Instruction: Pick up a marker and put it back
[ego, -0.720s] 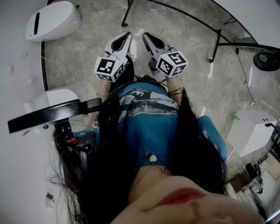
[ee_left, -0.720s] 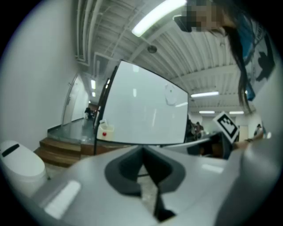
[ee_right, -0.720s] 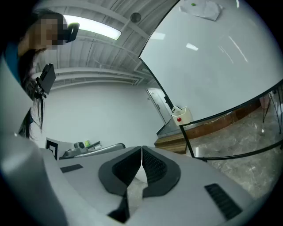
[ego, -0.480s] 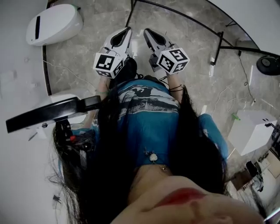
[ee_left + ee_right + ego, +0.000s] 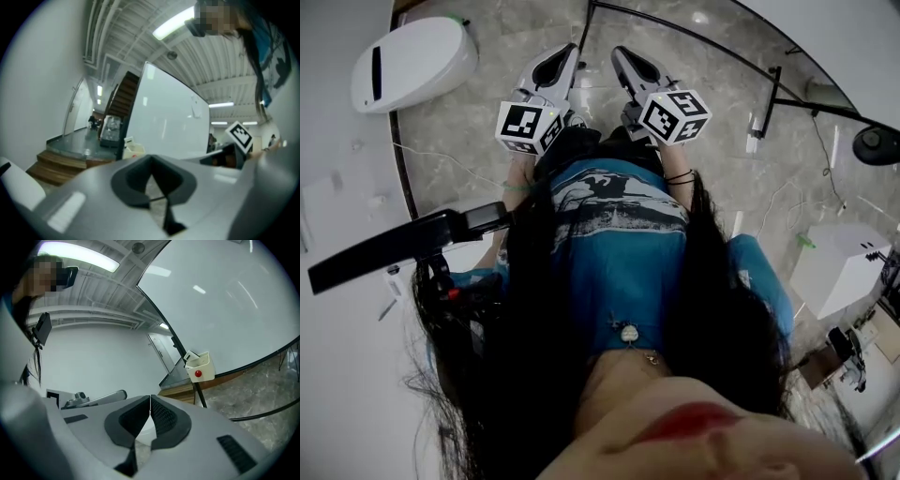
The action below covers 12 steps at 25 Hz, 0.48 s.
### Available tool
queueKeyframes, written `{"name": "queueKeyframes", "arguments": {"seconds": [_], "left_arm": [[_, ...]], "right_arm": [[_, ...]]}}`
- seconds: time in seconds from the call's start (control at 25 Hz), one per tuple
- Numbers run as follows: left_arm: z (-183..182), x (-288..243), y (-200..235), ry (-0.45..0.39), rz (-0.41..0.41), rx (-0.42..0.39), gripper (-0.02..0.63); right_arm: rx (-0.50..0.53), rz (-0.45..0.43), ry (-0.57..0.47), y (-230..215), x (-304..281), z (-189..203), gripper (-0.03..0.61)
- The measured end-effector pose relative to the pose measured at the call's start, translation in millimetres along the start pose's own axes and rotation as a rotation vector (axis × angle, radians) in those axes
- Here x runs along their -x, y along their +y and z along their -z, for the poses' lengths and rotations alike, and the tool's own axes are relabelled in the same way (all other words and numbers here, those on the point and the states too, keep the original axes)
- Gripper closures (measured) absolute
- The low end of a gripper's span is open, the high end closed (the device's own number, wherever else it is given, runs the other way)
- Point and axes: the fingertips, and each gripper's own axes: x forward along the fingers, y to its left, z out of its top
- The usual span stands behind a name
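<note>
No marker shows clearly in any view. In the head view my left gripper point(image 5: 570, 49) and right gripper point(image 5: 619, 52) are held side by side in front of the person's body, over a grey marble floor point(image 5: 694, 84). Both are shut with nothing between the pads. In the left gripper view my left gripper point(image 5: 151, 158) faces a whiteboard point(image 5: 164, 119). Seen from the right gripper view, my right gripper point(image 5: 150, 398) looks toward a white holder box point(image 5: 200, 366) with a red dot, fixed at the edge of a large whiteboard point(image 5: 225, 305).
A white pod-shaped unit point(image 5: 412, 58) lies at the upper left. Black stand legs point(image 5: 769, 94) cross the floor at the upper right, near a white box point(image 5: 839, 267). A black arm point(image 5: 403, 246) juts out at the left. Loose cables trail across the floor.
Both grippers have drifted slightly up and away in the head view as the view shifted. Their jaws have stayed shut.
</note>
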Motion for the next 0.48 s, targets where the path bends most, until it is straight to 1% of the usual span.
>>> {"name": "queueKeyframes", "arguments": {"seconds": [0.16, 0.36, 0.44, 0.48], "left_arm": [[-3.4, -13.3, 15.7, -0.004, -0.004, 0.023, 0.612], [0.4, -30.0, 24.5, 0.011, 0.004, 0.05, 0.612], [2.7, -55.3, 31.9, 0.027, 0.0, 0.058, 0.612], [4.3, -78.2, 38.1, 0.039, -0.003, 0.061, 0.612]], "right_arm": [[-0.011, 0.005, 0.026, -8.7, -15.9, -6.7, 0.566], [0.006, 0.012, 0.024, -23.2, -36.0, -23.3, 0.566], [0.011, 0.012, 0.028, -44.4, -49.5, -36.5, 0.566], [0.01, 0.014, 0.036, -64.0, -59.8, -45.7, 0.566]]}}
